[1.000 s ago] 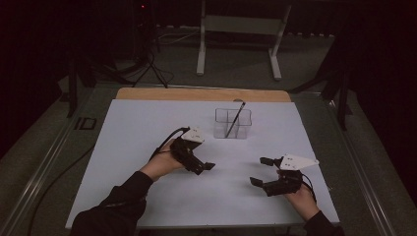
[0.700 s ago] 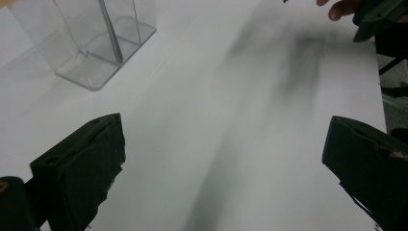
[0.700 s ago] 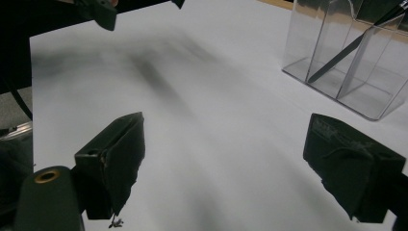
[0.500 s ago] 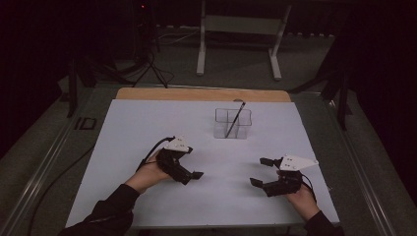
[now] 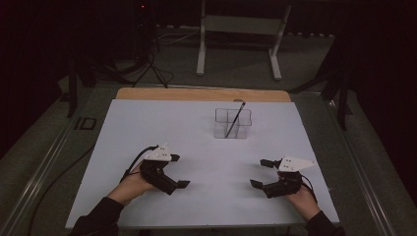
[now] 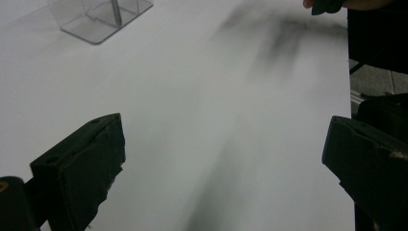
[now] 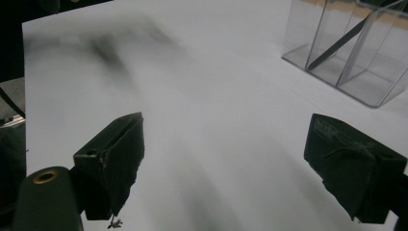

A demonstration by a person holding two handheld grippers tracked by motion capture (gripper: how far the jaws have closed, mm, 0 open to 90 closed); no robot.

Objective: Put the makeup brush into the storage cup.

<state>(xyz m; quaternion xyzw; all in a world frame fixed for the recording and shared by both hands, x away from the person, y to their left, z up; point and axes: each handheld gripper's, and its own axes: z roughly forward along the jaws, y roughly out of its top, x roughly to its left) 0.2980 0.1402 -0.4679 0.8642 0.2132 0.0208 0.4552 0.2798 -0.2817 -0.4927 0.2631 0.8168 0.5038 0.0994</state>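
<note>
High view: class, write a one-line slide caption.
Two open grippers, left and right, rest apart on a white sheet near a clear container holding a pen.

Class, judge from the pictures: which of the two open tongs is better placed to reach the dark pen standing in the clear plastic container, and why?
Probably the right tongs: in the high view they lie somewhat nearer the clear plastic container holding the slanted dark pen, and their own view shows the container close ahead. The left tongs sit farther off. Both are open.

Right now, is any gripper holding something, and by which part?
Nothing is held. The left gripper and the right gripper both stand open over the white table, jaws apart and bare. The pen leans in the clear box.
</note>
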